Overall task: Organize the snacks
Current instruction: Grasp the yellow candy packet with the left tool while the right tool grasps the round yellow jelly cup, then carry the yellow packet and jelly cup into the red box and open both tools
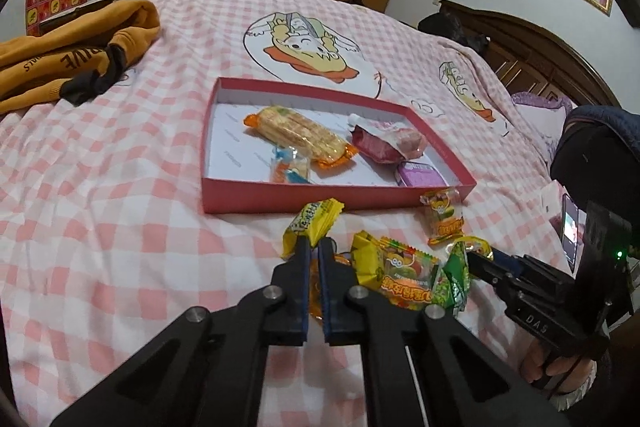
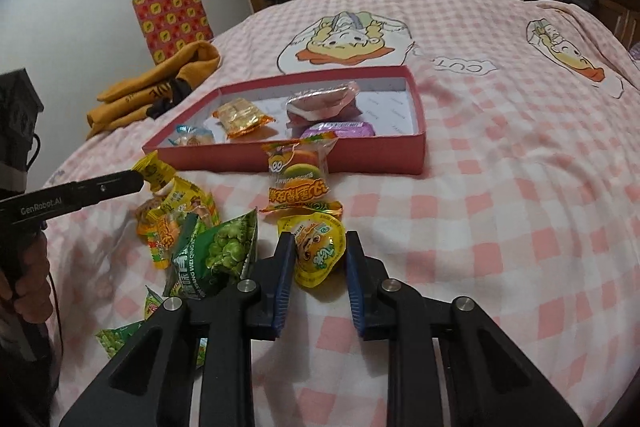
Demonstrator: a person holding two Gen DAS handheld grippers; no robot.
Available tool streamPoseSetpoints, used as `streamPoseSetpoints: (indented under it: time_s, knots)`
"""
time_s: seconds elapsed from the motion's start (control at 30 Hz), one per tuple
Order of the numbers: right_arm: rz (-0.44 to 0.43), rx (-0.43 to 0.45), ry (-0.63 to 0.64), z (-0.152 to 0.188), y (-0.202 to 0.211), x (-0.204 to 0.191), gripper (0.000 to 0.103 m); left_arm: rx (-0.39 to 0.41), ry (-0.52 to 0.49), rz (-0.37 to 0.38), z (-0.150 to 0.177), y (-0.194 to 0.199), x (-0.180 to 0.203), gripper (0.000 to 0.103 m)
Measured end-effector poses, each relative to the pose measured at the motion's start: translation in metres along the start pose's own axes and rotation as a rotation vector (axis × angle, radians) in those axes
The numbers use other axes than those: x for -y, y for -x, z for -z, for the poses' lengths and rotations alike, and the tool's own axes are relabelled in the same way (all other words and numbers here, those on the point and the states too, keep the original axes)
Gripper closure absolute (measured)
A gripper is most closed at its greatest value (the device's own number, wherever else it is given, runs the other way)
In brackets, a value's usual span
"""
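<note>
Two grippers work at the near edge of the bed [image 2: 500, 187]. Your left gripper [image 1: 315, 247] has its fingers pinched on a yellow packet [image 1: 310, 223], which sticks up past the fingertips just short of the red box's [image 1: 320, 193] near wall. Your right gripper [image 2: 318, 247] stands with its jaws apart on either side of a yellow jelly cup [image 2: 318, 251]; you cannot tell from these views whether the pads touch it.

Between the two tools lies a loose heap of snacks: a green pea bag [image 2: 218, 253], an orange-and-yellow packet [image 2: 172, 223], and more green packets at the near left that are too cut off to count. Just beyond the jelly cup, a cartoon-face packet [image 2: 298, 175] lies with its far end against the box's near wall.

Four snacks lie in the box: a long orange cracker pack [image 1: 298, 139], a small blue-and-orange packet [image 1: 290, 169], a dark red pouch [image 1: 386, 145] and a purple packet [image 1: 420, 175] in the near right corner. The box's far left corner is bare.

To the right of the box the checked cover is open all the way to the headboard [image 1: 532, 43]. Past the box's far left corner, well apart, lies a folded orange sweatshirt [image 1: 68, 51].
</note>
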State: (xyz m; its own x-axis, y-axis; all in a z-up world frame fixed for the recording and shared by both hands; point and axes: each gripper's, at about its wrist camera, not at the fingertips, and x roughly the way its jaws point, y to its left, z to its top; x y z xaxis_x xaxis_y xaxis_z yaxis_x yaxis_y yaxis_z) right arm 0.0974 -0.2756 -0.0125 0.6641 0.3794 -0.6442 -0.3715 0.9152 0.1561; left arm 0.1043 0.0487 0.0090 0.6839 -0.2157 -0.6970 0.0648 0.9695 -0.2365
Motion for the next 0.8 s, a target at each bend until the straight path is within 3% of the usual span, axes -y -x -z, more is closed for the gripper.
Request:
streamPoseSetpoints:
  time_s: [0.8]
  knots:
    - [0.006,0.022,-0.056,0.003,0.002,0.009,0.077,0.046,-0.042,-0.038,0.001,0.025,0.021,0.1]
